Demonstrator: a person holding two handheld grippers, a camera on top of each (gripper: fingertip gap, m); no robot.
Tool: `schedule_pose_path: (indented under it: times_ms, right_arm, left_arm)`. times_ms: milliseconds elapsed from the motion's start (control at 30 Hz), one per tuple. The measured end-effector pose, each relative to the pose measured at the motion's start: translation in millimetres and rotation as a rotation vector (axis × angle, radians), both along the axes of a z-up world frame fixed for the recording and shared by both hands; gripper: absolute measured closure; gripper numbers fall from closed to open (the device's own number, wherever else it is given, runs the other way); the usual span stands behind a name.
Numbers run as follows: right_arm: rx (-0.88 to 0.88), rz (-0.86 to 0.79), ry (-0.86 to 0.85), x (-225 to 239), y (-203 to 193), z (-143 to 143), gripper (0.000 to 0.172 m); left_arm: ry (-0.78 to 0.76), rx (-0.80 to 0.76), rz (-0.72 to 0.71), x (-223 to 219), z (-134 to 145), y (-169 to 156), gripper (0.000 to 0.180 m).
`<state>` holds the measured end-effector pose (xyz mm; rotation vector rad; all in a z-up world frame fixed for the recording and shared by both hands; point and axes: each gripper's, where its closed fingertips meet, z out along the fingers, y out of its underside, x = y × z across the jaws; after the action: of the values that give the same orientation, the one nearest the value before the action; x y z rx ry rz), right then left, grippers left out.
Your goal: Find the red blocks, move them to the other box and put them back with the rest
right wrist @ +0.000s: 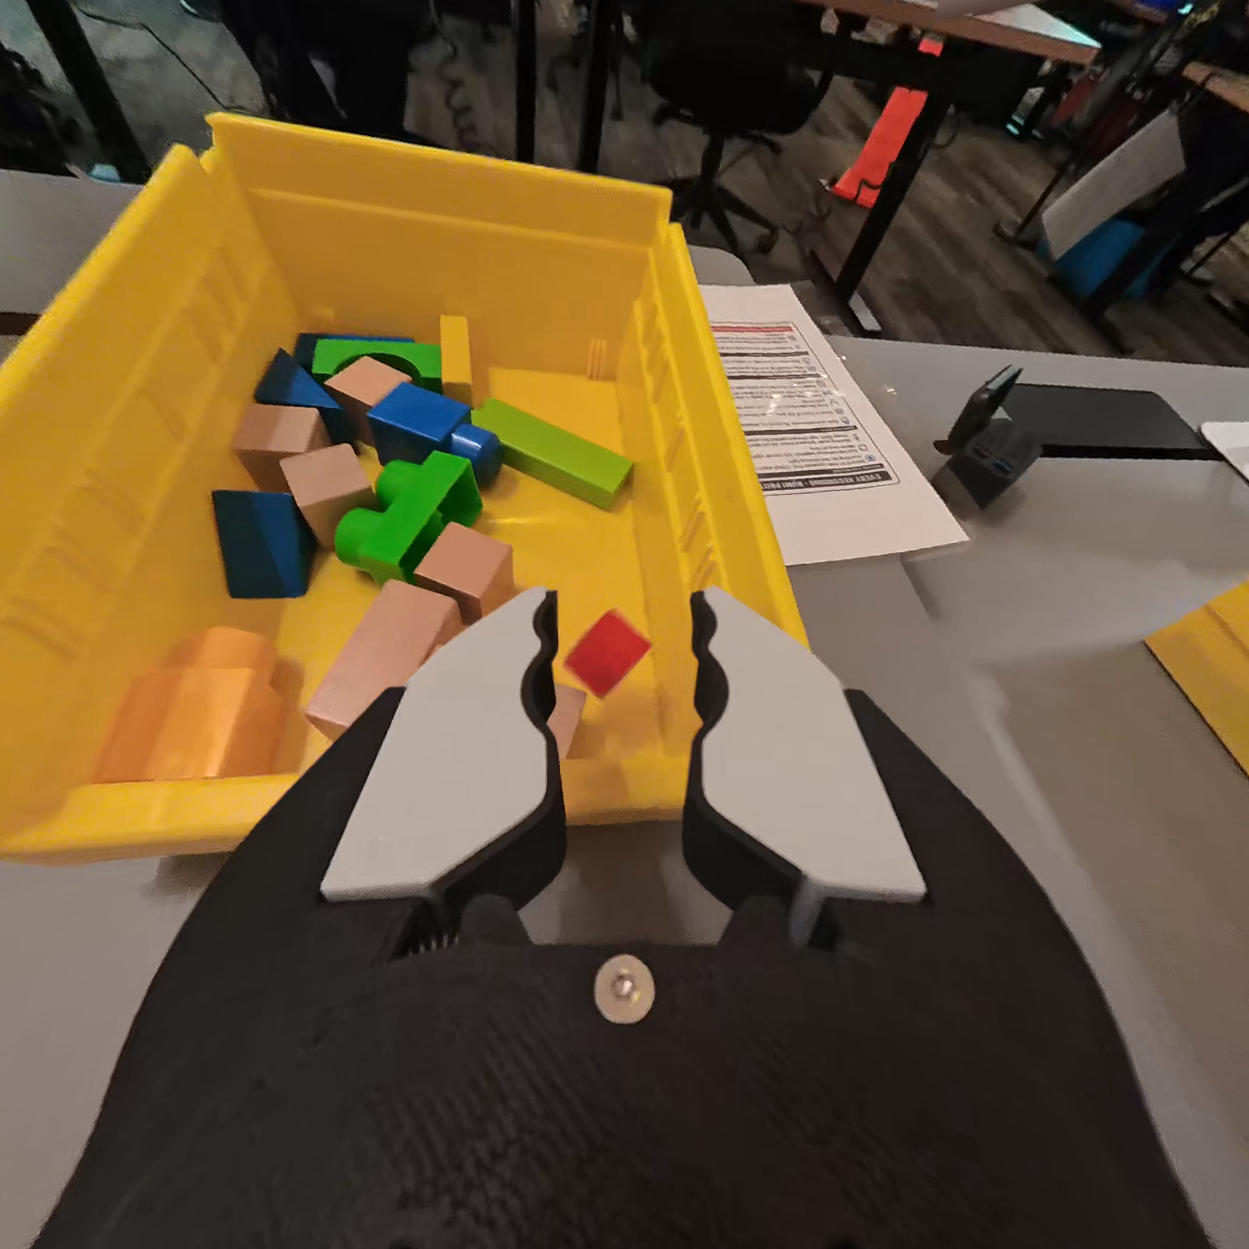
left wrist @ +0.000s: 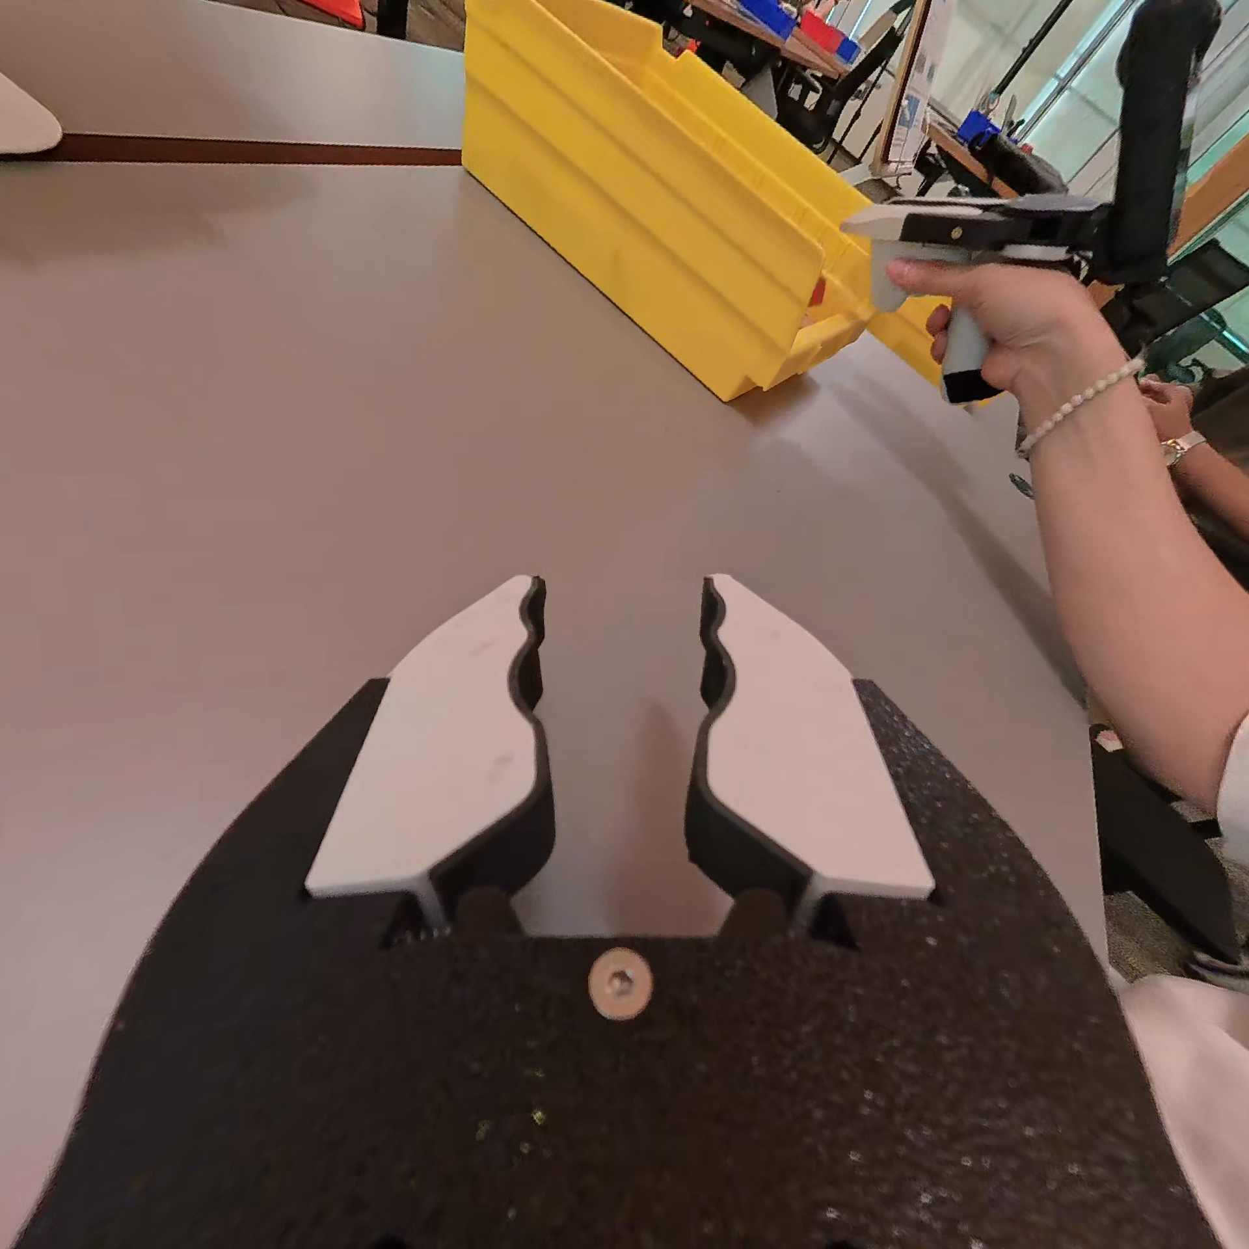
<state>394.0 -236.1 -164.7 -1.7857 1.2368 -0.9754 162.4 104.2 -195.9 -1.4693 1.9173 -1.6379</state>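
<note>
My right gripper (right wrist: 623, 598) is open above the near right corner of a yellow bin (right wrist: 432, 155). A small red block (right wrist: 607, 652) shows blurred between its fingers, with a gap on each side; neither pad touches it. Several tan, blue, green and orange blocks lie in the bin. My left gripper (left wrist: 622, 584) is open and empty over bare grey table. The left wrist view shows the same bin (left wrist: 628, 196) from outside, with the right gripper (left wrist: 853, 226) over its near end and a bit of red (left wrist: 818, 292) inside.
A printed paper sheet (right wrist: 831, 432) lies right of the bin, with a black device (right wrist: 980, 439) beyond it. The corner of a second yellow bin (right wrist: 1210, 649) shows at the right edge. A person's arm (left wrist: 1115, 541) reaches in from the right.
</note>
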Motion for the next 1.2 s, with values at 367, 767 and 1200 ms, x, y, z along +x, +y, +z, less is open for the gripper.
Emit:
schedule_pose_path:
  times_ms: [367,767,1200]
  right_arm:
    - [0.23,0.257,-0.308,-97,66,76,0.132]
    - [0.295,0.482,-0.377,-132,131,89,0.131]
    - [0.277,0.599,-0.365,-141,162,93,0.131]
  left_arm:
    - [-0.027,0.008,0.027,1,10,9,0.137]
    - [-0.158,0.245,0.409,-46,98,165,0.145]
    - [0.7,0.394,0.376,-84,-5,314,0.136]
